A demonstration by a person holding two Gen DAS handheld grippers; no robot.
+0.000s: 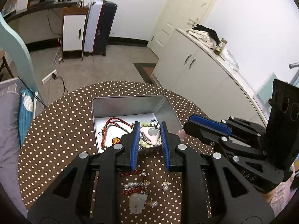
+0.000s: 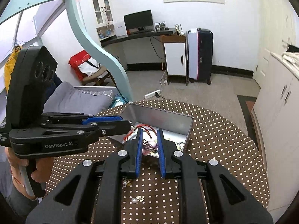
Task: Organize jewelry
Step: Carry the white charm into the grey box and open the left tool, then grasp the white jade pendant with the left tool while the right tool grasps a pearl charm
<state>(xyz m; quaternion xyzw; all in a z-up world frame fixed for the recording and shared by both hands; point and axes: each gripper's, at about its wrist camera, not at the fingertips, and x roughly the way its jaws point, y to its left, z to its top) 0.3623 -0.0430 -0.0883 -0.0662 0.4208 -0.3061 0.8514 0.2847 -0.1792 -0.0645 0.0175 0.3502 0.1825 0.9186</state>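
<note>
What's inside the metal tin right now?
In the metal tin: a red cord bracelet, pale green beads, a pink piece with a coin on it. The left claw covers the near part.

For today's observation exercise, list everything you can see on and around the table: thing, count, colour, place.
Tin box: one, silver, mid-table, open.
Cord bracelet: one, red, inside the tin.
Pink pendant: one, inside the tin, on pale green beads.
Bead-and-pearl pieces: several, red and white, on the cloth before the tin.
Jade pendant: one, whitish, nearest edge.
Tablecloth: brown, white dots.
Suitcase: one, dark, by the wall.
Left gripper: jaws open, empty.
Right gripper: jaws open, empty.
</note>
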